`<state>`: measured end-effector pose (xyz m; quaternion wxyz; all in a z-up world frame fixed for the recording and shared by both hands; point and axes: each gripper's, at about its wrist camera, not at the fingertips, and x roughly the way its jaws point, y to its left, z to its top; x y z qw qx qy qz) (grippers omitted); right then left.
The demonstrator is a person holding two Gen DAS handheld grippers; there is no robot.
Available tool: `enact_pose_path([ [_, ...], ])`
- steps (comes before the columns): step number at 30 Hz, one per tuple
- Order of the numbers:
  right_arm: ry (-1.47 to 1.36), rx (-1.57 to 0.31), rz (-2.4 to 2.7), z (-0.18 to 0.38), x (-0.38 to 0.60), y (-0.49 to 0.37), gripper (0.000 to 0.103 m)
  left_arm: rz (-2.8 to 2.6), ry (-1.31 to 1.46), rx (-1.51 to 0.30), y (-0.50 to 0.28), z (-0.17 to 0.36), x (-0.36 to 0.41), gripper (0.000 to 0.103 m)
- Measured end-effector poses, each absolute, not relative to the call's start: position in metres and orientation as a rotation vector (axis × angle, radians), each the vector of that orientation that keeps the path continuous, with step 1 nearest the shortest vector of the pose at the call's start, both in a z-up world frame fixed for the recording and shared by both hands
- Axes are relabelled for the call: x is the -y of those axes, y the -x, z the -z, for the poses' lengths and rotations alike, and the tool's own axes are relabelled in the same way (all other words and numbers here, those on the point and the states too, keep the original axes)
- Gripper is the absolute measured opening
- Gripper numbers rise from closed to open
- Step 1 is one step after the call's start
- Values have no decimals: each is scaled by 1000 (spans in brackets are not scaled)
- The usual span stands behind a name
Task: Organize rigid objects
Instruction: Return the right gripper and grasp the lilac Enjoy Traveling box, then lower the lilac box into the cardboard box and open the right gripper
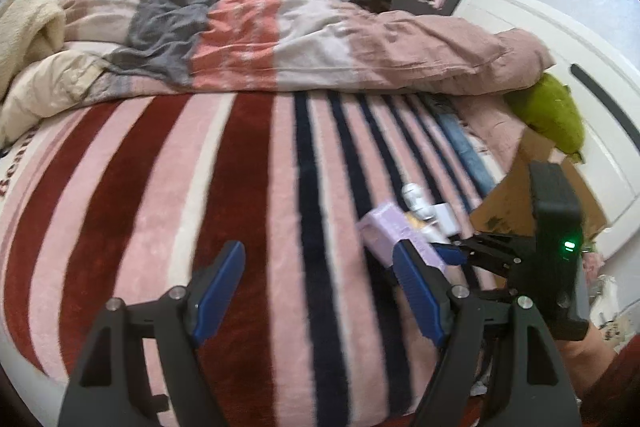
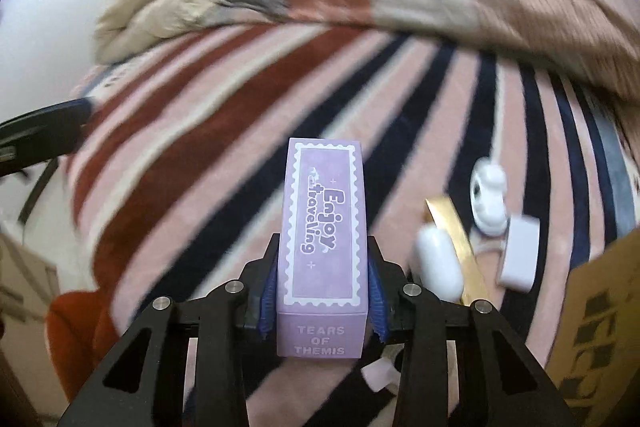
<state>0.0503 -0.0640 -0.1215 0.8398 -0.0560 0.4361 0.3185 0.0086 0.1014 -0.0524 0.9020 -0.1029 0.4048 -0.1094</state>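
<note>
Purple box held lengthwise in my right gripper

Box (image 2: 324,247) in purple, printed "Enjoy traveling", sits clamped between the blue pads of my right gripper (image 2: 323,291). Its long axis runs along the fingers and points away from me, over the striped blanket (image 2: 208,131) on the bed. My left gripper (image 1: 320,291) stands open with nothing between its fingers. Small white items (image 2: 488,203) lie near a cardboard box (image 2: 592,327) to the right.
</note>
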Motion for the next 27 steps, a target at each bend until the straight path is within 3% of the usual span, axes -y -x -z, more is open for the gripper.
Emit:
enact_pose_path([
  [11, 176, -768, -944, 4, 116, -27, 33, 566, 289, -758, -41, -12, -21, 73],
  [13, 175, -741, -938, -10, 139, -27, 33, 627, 292, -752, -49, -21, 1, 61],
  [14, 172, -734, -930, -14, 149, -28, 33, 649, 285, -752, -55, -24, 13, 60],
  [16, 156, -729, -900, -20, 176, -31, 33, 684, 245, -766, -68, -29, 44, 53],
  [27, 50, -883, -705, 5, 299, -61, 33, 831, 97, -954, -115, -7, 181, 53],
])
